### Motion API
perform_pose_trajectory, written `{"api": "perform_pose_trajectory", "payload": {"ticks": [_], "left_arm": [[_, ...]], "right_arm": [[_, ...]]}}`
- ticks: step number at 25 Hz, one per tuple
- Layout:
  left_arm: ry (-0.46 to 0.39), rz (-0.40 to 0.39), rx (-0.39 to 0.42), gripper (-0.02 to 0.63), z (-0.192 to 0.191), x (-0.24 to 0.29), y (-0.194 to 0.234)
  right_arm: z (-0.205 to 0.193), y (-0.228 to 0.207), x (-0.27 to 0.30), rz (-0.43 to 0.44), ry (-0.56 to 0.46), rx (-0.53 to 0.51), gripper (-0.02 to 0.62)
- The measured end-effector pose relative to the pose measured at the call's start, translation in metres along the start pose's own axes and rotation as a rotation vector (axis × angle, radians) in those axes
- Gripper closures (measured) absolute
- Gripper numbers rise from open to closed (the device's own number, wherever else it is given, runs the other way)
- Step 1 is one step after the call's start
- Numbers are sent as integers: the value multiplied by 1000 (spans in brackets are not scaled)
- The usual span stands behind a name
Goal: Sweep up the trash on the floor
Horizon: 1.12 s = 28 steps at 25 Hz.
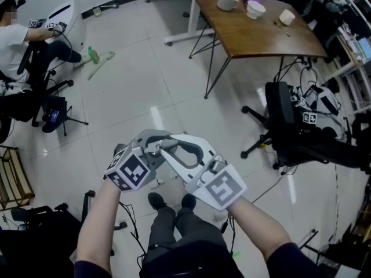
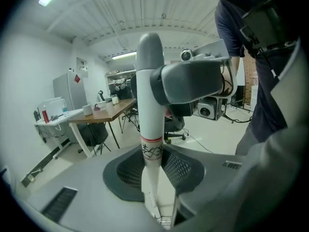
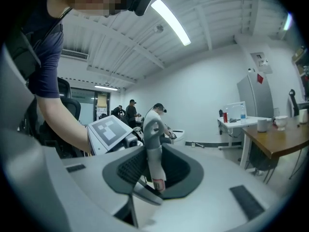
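Nearest the camera, the person's dark trousers and black shoes stand on the pale tiled floor, with both bare forearms reaching forward over them. The left tool and the right tool meet tip to tip above the shoes, their marker cubes facing up in the head view. Both are clenched on what looks like one upright handle. It is grey and rounded at the top and white below, with a red band and a black scrawl on the shaft. The left tool's dark pads press the white part below the band, and the right tool grips it higher up, nearer the grey end. What sits at the handle's lower end cannot be made out. Farther off to the right a black office chair stands on the floor. Beyond it a wooden surface on thin black legs carries a white cup, a bowl and a smaller cup. The trash, a small green item with a pale strip beside it, lies on the floor well away at the upper left. It is just beside a seated person in a white top.
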<state>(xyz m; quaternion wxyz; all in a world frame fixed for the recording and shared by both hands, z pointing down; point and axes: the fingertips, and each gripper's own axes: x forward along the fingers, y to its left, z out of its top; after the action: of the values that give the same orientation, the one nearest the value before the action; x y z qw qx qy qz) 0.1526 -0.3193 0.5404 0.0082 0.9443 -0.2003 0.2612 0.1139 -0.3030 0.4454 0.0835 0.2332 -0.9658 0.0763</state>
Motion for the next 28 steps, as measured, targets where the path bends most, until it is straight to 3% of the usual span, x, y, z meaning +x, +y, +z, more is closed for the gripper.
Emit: {"api": "perform_pose_trajectory", "payload": {"ticks": [6, 12, 19, 24, 28], "left_arm": [[22, 45, 21, 515, 3, -15, 26], [38, -28, 47, 514, -27, -24, 21], [2, -124, 14, 512, -50, -38, 7], [-33, -225, -75, 506, -63, -46, -24], [-84, -232, -154, 494, -69, -50, -38]], "right_arm": [[22, -5, 21, 27, -29, -49, 486], [-4, 15, 34, -47, 32, -88, 486], [-20, 37, 42, -138, 63, -29, 486], [-35, 60, 33, -181, 84, 21, 486], [-44, 76, 26, -190, 90, 25, 485]]}}
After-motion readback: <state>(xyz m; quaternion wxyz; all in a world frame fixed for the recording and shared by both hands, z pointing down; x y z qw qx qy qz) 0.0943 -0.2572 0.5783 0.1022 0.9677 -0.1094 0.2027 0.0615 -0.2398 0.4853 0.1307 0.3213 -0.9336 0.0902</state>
